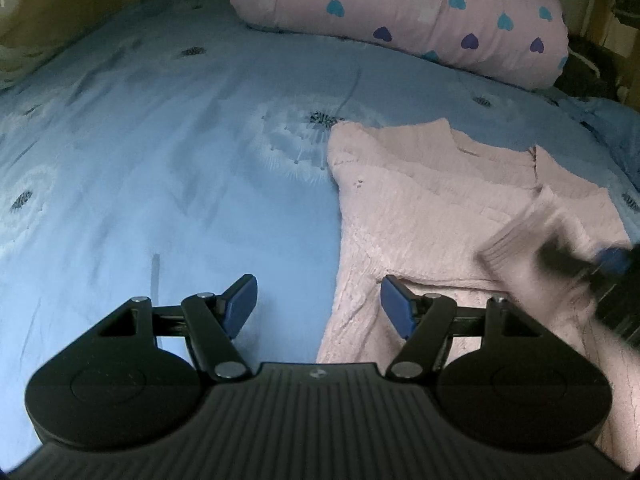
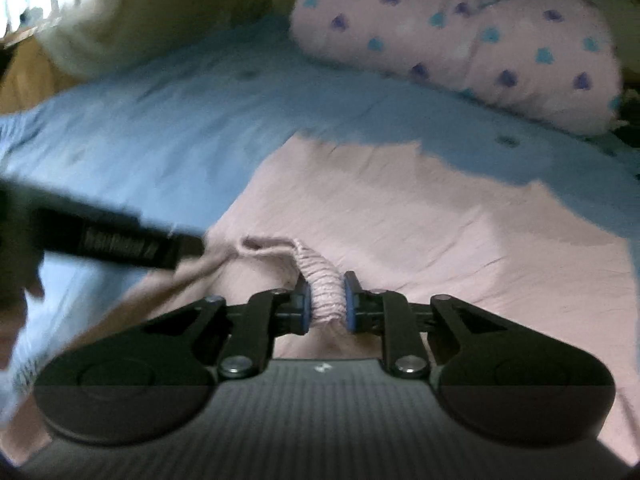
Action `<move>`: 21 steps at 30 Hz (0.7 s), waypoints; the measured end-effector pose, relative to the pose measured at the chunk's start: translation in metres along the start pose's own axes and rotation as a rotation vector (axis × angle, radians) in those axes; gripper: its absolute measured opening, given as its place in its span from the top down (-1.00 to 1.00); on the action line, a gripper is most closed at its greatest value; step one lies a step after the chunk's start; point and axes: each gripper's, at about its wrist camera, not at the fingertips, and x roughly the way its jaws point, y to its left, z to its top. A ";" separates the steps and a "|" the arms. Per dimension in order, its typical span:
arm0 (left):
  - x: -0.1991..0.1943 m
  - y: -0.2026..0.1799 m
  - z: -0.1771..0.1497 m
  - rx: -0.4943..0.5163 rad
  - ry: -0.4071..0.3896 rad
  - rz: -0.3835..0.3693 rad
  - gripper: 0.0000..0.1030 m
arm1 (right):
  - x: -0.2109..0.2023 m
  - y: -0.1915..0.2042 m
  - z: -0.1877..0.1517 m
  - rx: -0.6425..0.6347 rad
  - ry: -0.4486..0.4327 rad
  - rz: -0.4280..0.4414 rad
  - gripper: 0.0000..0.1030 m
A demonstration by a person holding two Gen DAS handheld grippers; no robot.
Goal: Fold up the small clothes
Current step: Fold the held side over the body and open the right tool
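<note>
- One pink sweater [image 1: 432,216] lies flat on the blue sheet [image 1: 160,160], near the bed's right side in the left wrist view, its neckline toward the pillow [image 1: 400,12].
- Its ribbed cuff [image 2: 325,292] sits pinched between the pads of the right gripper [image 2: 325,300], which is clamped on it; the sleeve trails off left from there.
- The left gripper [image 1: 318,308] hovers with its jaws apart and nothing between them, one pad over bare sheet, the other over the sweater's left edge.
- The step in hand looks like folding the sleeve across the body. To do it well, I would carry the cuff low and level over the chest, let the sleeve lay itself flat without a twist, and release only once the cuff rests on the knit.
- The free left gripper would serve best pressing the near edge, so the body does not drag along with the sleeve.
- The knit looks soft, thick and finely ridged, pale pink all over, with a few wrinkles near the hem; it should slide easily on the smooth sheet.
- The right wrist view is smeared by motion, so the dark bar at its left is probably the other gripper, though I cannot be sure.
- The pillow, pink with blue and purple hearts, lies well apart at the head of the bed.
</note>
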 end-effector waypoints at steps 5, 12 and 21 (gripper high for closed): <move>-0.001 -0.002 0.000 0.005 -0.008 -0.001 -0.42 | -0.036 -0.046 0.021 0.068 -0.090 -0.092 0.62; -0.001 -0.004 -0.001 0.009 -0.011 0.006 -0.42 | -0.061 -0.121 0.021 0.179 -0.133 -0.271 0.62; 0.005 -0.006 -0.001 0.029 0.003 0.012 -0.42 | -0.050 -0.203 -0.023 0.419 -0.080 -0.456 0.61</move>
